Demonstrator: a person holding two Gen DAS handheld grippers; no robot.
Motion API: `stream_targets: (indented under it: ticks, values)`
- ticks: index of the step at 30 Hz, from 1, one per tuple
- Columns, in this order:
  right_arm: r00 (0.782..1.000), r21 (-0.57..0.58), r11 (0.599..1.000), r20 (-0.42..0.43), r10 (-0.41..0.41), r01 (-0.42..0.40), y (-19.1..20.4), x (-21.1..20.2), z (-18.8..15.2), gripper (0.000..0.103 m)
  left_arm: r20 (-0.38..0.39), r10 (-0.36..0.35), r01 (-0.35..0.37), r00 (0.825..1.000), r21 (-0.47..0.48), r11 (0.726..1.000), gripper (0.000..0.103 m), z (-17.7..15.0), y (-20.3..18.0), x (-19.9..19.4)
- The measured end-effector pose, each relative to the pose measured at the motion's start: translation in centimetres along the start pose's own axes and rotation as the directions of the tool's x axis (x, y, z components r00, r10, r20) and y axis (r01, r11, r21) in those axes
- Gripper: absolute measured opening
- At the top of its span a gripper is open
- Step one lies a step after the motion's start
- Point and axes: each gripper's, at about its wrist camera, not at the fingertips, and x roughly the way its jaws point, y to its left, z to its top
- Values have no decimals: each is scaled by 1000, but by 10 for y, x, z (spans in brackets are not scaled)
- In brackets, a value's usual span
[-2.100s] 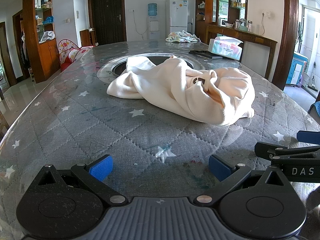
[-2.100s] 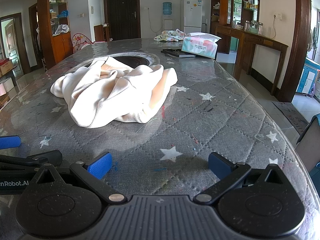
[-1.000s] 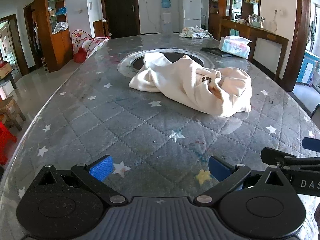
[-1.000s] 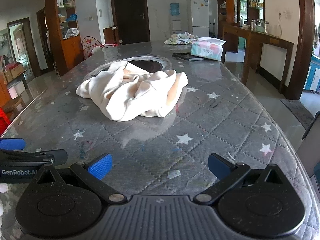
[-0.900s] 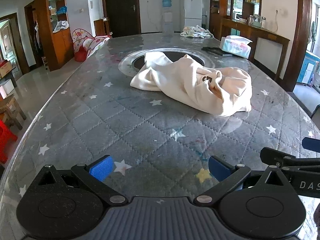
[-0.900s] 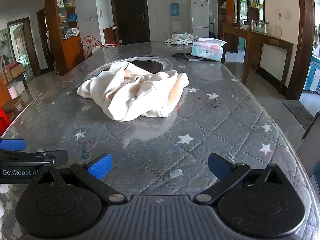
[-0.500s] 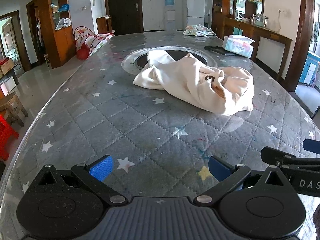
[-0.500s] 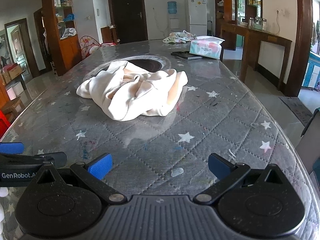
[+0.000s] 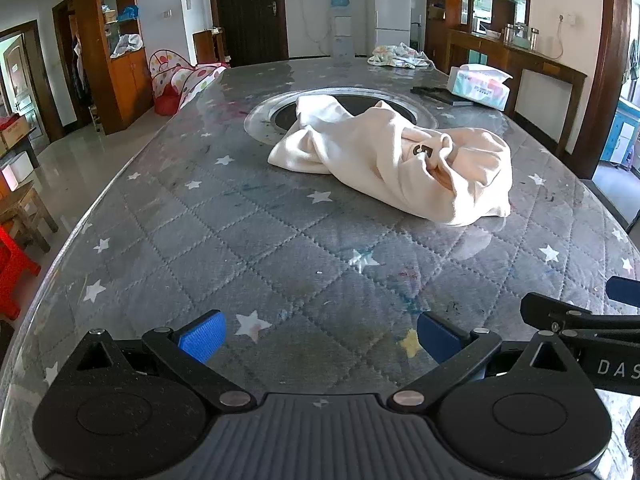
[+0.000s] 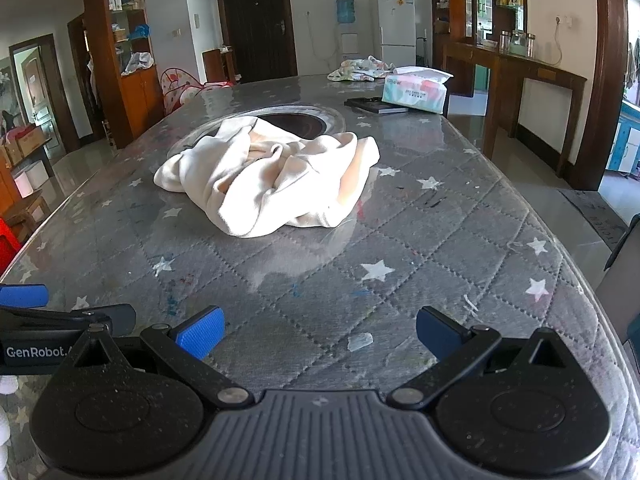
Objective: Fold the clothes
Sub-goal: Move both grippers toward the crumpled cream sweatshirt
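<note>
Both tools have drawn back toward the near edge of the tabletop [image 9: 248,240]: the left tool [image 9: 320,336] and right tool [image 10: 318,330] are spread and empty. The cream garment [image 9: 396,156] lies crumpled mid-table, unfolded, farther off than before.

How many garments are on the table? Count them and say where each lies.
2. A cream garment lies crumpled mid-table, partly over the round inset. A patterned bundle of cloth sits at the table's far end; it may hold more than one piece.
</note>
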Motion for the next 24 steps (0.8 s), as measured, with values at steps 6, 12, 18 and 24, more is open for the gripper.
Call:
stream_targets:
  ticks: [6,12,18,24]
  values:
    - [1000,6,1000,-3,5,-5,-1,2,0,103,-2,1,-1,1000,-1,1000,103,1,1,1]
    - [1000,13,1000,-11,4,-4,-2,5,0,103,-8,4,-4,1000,-3,1000,103,3,2,4]
    - [1000,15,1000,-18,4,-4,-3,9,1,103,-19,8,-8,1000,-7,1000,103,5,3,8]
    - [1000,19,1000,-28,4,-4,-3,15,2,103,-25,6,-7,1000,-4,1000,103,6,3,13]
